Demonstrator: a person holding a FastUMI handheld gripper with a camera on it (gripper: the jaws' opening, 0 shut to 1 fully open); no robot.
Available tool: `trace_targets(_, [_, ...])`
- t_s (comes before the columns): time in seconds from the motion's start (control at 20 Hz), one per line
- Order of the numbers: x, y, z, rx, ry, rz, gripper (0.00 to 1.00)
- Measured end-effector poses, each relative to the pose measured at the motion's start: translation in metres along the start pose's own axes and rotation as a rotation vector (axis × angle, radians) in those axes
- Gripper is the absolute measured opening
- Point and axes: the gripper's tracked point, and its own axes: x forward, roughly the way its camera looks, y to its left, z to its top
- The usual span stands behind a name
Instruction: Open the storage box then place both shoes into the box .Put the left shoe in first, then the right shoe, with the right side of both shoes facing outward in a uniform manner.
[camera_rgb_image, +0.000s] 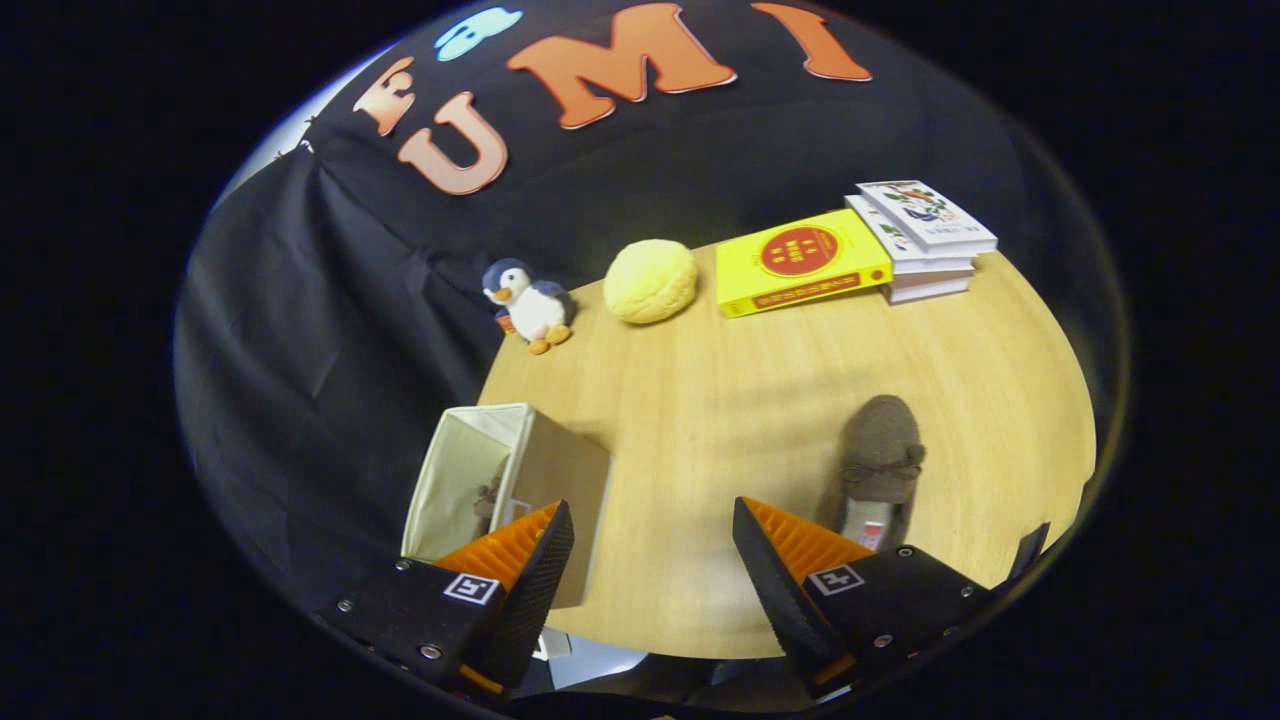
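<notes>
gripper (652, 520) hanging with jaws apart, gripping nothing | one beige fabric storage box (530, 470) sitting open by left finger, one shoe (488, 497) lying inside | one brown fuzzy slipper (878, 465) lying just beyond right finger

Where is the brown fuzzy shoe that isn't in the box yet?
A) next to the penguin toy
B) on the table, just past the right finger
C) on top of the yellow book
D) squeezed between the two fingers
B: the brown shoe lies on the wooden table just beyond the open gripper's right finger, untouched.
</notes>
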Motion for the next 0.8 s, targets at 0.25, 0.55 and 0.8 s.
trace_targets(0.25, [0.005, -0.082, -0.02, 0.048, 0.028, -0.11, 0.96])
trace_targets(0.55, [0.031, -0.15, -0.043, 0.035, 0.053, -0.202, 0.87])
trace_targets(0.8, [0.05, -0.175, -0.057, -0.023, 0.069, -0.213, 0.69])
